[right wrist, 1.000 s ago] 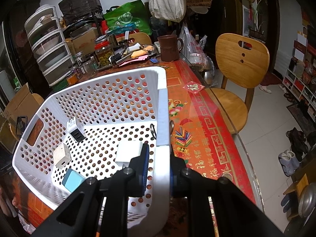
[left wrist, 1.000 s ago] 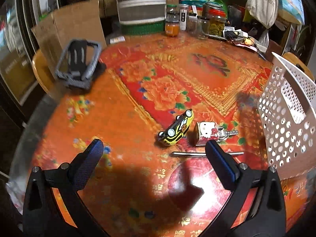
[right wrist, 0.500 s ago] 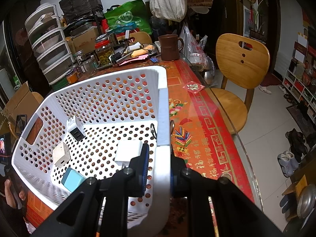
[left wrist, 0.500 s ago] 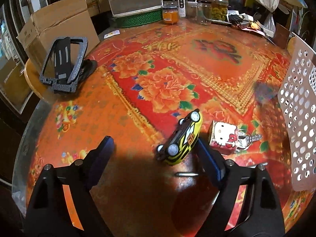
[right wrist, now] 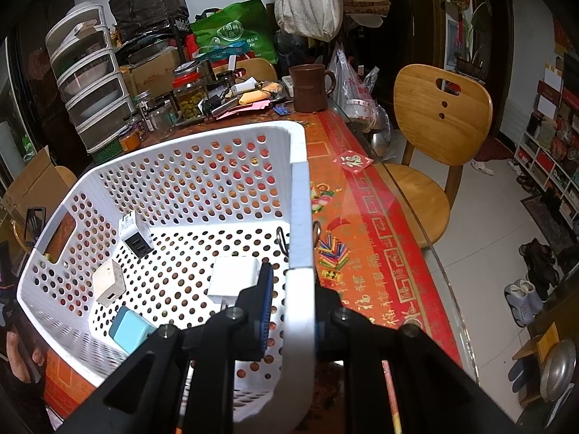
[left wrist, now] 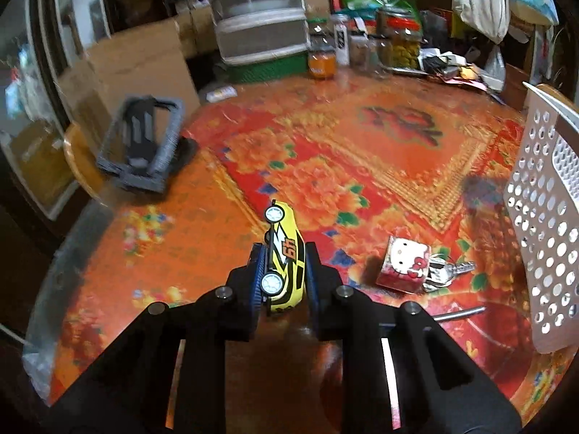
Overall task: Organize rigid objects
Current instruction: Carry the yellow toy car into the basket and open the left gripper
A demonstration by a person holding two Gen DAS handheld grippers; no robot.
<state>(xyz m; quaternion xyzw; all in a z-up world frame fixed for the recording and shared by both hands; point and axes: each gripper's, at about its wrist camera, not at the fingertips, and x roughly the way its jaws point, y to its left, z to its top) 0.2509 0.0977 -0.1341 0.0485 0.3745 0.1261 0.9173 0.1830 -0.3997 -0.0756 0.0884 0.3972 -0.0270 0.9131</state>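
Observation:
My left gripper (left wrist: 284, 275) is shut on a yellow toy car (left wrist: 284, 253), held on its side above the red patterned table (left wrist: 325, 144). A Hello Kitty keychain with keys (left wrist: 407, 266) and a thin metal rod (left wrist: 457, 313) lie to the right of it. The white perforated basket (left wrist: 542, 217) stands at the right. My right gripper (right wrist: 289, 289) is shut on the basket's right wall (right wrist: 300, 217). Inside the basket lie several chargers (right wrist: 135, 235) and a light blue box (right wrist: 130, 329).
A dark grey phone stand (left wrist: 144, 144) sits at the table's left edge. Jars (left wrist: 398, 41), plastic drawers (left wrist: 260, 25) and a cardboard box (left wrist: 137, 68) crowd the far side. A brown mug (right wrist: 309, 86) and a wooden chair (right wrist: 434, 137) stand beyond the basket.
My left gripper moved in around the toy car, shut on it and lifted it off the table, turned on its side. My right gripper kept its hold on the basket wall.

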